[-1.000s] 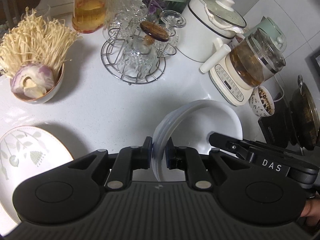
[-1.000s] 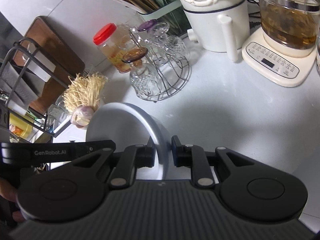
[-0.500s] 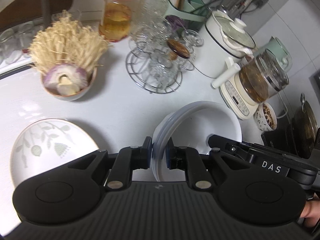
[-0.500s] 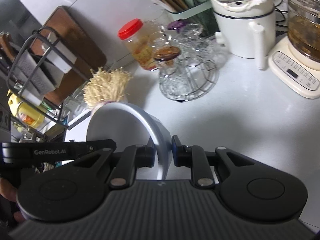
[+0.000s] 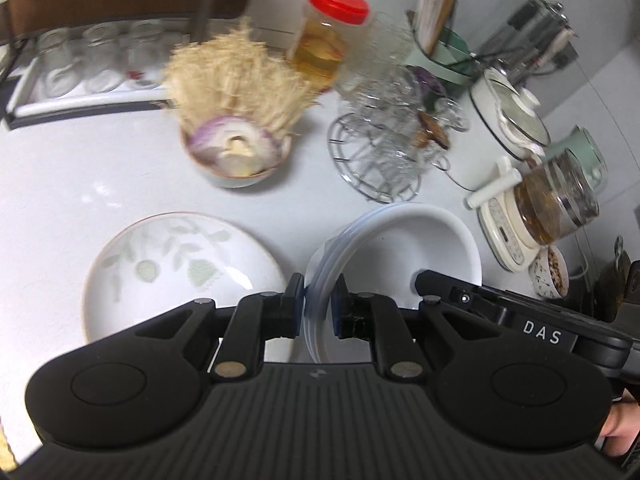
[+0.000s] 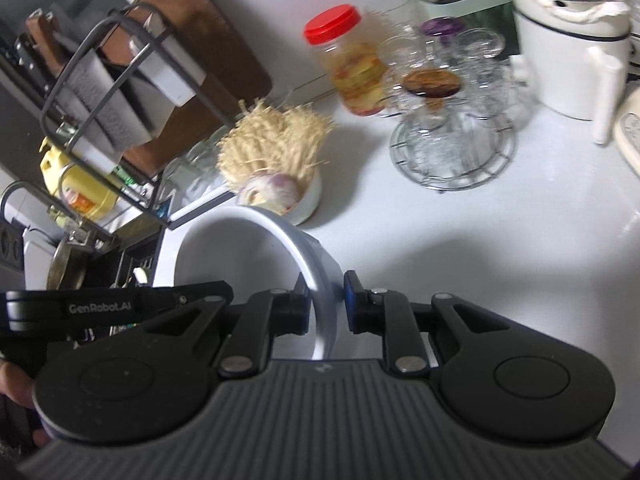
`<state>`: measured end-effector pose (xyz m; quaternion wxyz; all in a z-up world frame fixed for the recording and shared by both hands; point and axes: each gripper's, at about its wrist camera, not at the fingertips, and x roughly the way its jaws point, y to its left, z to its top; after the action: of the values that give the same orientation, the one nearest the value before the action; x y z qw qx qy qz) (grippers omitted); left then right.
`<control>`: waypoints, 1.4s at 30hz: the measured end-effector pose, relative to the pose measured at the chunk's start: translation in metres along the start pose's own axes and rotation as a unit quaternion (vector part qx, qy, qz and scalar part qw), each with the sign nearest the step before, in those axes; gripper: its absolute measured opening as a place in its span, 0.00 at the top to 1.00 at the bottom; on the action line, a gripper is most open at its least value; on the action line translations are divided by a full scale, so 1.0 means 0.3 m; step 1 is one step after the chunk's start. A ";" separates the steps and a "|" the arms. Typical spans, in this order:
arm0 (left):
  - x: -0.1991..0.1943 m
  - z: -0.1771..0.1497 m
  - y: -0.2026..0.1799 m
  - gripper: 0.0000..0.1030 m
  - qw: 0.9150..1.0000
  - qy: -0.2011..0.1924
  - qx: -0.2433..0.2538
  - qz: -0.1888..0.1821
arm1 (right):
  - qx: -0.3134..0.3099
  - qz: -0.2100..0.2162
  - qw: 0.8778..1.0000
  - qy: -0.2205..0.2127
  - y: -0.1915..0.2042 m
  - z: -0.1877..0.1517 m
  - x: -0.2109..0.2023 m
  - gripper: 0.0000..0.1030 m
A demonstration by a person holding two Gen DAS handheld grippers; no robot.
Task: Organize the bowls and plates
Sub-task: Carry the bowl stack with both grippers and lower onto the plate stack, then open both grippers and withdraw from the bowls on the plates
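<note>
Both grippers, left gripper (image 5: 318, 306) and right gripper (image 6: 325, 304), are clamping the white bowls (image 5: 404, 248); next, stacking onto the leaf-patterned plate (image 5: 176, 268) at left.

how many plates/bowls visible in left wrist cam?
4: white bowl stack in left gripper, leaf-pattern plate beside it, mushroom bowl behind, small patterned bowl far right.

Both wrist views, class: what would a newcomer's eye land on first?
The white bowl, gripped at opposite rims by the left gripper and the right gripper, fills the centre. Left of it on the counter lies a leaf-patterned plate, and behind that a bowl of enoki mushrooms.
</note>
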<state>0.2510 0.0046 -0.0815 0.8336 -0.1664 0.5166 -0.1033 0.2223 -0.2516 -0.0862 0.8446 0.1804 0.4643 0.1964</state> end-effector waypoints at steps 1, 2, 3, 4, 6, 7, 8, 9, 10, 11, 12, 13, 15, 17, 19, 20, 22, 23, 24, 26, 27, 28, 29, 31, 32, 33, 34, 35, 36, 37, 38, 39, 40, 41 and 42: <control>-0.005 0.001 0.021 0.86 1.000 0.001 -0.004 0.003 | -0.003 0.001 1.000 0.002 0.013 -0.001 0.013 0.81; -0.007 -0.001 0.038 0.86 1.000 0.003 -0.007 0.005 | -0.004 0.004 1.000 0.006 0.026 -0.001 0.028 0.81; -0.010 -0.002 0.057 0.86 1.000 0.004 -0.011 0.008 | -0.004 0.007 1.000 0.010 0.036 -0.001 0.042 0.81; -0.012 -0.004 0.077 0.86 1.000 0.005 -0.014 0.012 | -0.003 0.010 1.000 0.014 0.048 -0.002 0.057 0.81; -0.010 -0.011 0.105 0.86 1.000 0.007 -0.019 0.020 | -0.012 0.015 1.000 0.021 0.072 -0.008 0.085 0.80; -0.008 -0.016 0.123 0.86 0.999 0.010 -0.023 0.022 | -0.016 0.016 0.999 0.026 0.083 -0.011 0.100 0.80; -0.004 -0.023 0.144 0.86 0.999 0.013 -0.029 0.025 | -0.017 0.017 0.999 0.033 0.090 -0.014 0.116 0.80; -0.002 -0.028 0.161 0.86 0.999 0.015 -0.035 0.027 | -0.017 0.018 0.999 0.040 0.096 -0.019 0.132 0.80; 0.002 -0.035 0.179 0.86 0.999 0.017 -0.040 0.029 | -0.016 0.019 0.999 0.047 0.102 -0.023 0.150 0.80; 0.005 -0.040 0.198 0.86 0.998 0.018 -0.046 0.033 | -0.015 0.021 0.998 0.054 0.107 -0.029 0.167 0.80; 0.011 -0.046 0.217 0.86 0.998 0.019 -0.052 0.037 | -0.016 0.022 0.998 0.061 0.115 -0.035 0.184 0.80; 0.016 -0.050 0.233 0.86 0.997 0.020 -0.058 0.040 | -0.019 0.023 0.997 0.068 0.123 -0.042 0.202 0.80; 0.025 -0.057 0.269 0.86 0.996 0.022 -0.070 0.046 | -0.023 0.024 0.996 0.082 0.141 -0.055 0.238 0.80; 0.032 -0.063 0.305 0.86 0.995 0.022 -0.080 0.049 | -0.027 0.023 0.995 0.094 0.155 -0.069 0.273 0.80; 0.043 -0.069 0.334 0.86 0.995 0.022 -0.083 0.055 | -0.028 0.024 0.994 0.105 0.167 -0.083 0.308 0.80; 0.049 -0.069 0.344 0.86 0.994 0.024 -0.086 0.057 | -0.028 0.022 0.993 0.110 0.173 -0.089 0.325 0.80; 0.056 -0.073 0.363 0.86 0.994 0.023 -0.088 0.059 | -0.032 0.018 0.993 0.116 0.185 -0.100 0.349 0.80; 0.061 -0.076 0.374 0.86 0.994 0.024 -0.090 0.059 | -0.035 0.016 0.992 0.117 0.191 -0.106 0.359 0.80; 0.065 -0.078 0.383 0.86 0.994 0.025 -0.093 0.058 | -0.037 0.014 0.992 0.119 0.194 -0.112 0.367 0.80; 0.074 -0.082 0.397 0.86 0.993 0.026 -0.097 0.054 | -0.034 0.011 0.992 0.122 0.194 -0.122 0.378 0.80; 0.079 -0.084 0.405 0.86 0.993 0.028 -0.100 0.051 | -0.035 0.009 0.992 0.121 0.193 -0.127 0.382 0.80; 0.084 -0.084 0.411 0.86 0.993 0.030 -0.102 0.049 | -0.036 0.006 0.992 0.120 0.193 -0.131 0.386 0.80; 0.089 -0.084 0.414 0.86 0.993 0.031 -0.103 0.047 | -0.037 0.003 0.992 0.120 0.193 -0.136 0.390 0.80; 0.098 -0.085 0.421 0.86 0.993 0.034 -0.103 0.045 | -0.039 0.001 0.992 0.120 0.194 -0.139 0.392 0.80; 0.101 -0.085 0.423 0.86 0.993 0.036 -0.103 0.043 | -0.039 0.000 0.992 0.118 0.194 -0.140 0.389 0.80; 0.103 -0.085 0.425 0.86 0.993 0.038 -0.102 0.039 | -0.039 -0.002 0.993 0.115 0.192 -0.142 0.384 0.80; 0.105 -0.085 0.425 0.86 0.994 0.040 -0.101 0.035 | -0.036 -0.006 0.993 0.112 0.190 -0.143 0.382 0.79; 0.104 -0.084 0.424 0.86 0.994 0.042 -0.096 0.032 | -0.032 -0.009 0.994 0.108 0.195 -0.141 0.386 0.79; 0.102 -0.085 0.420 0.86 0.995 0.042 -0.088 0.030 | -0.030 -0.011 0.994 0.102 0.196 -0.143 0.381 0.79; 0.101 -0.086 0.415 0.86 0.996 0.043 -0.078 0.031 | -0.033 -0.014 0.994 0.100 0.197 -0.145 0.377 0.79; 0.100 -0.087 0.409 0.86 0.996 0.046 -0.067 0.032 | -0.040 -0.017 0.994 0.098 0.203 -0.148 0.374 0.79; 0.097 -0.089 0.405 0.86 0.997 0.047 -0.059 0.032 | -0.045 -0.019 0.994 0.093 0.209 -0.151 0.368 0.79; 0.092 -0.091 0.404 0.86 0.997 0.049 -0.055 0.033 | -0.046 -0.021 0.995 0.089 0.212 -0.153 0.361 0.79; 0.084 -0.093 0.403 0.86 0.997 0.048 -0.050 0.037 | -0.044 -0.021 0.995 0.085 0.214 -0.155 0.352 0.79; 0.075 -0.094 0.401 0.86 0.997 0.045 -0.044 0.040 | -0.043 -0.020 0.996 0.081 0.215 -0.156 0.342 0.78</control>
<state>0.2359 0.1031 -0.1580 0.8047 -0.1776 0.5639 -0.0542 0.2223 -0.1391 -0.1516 0.8151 0.1182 0.5257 0.2131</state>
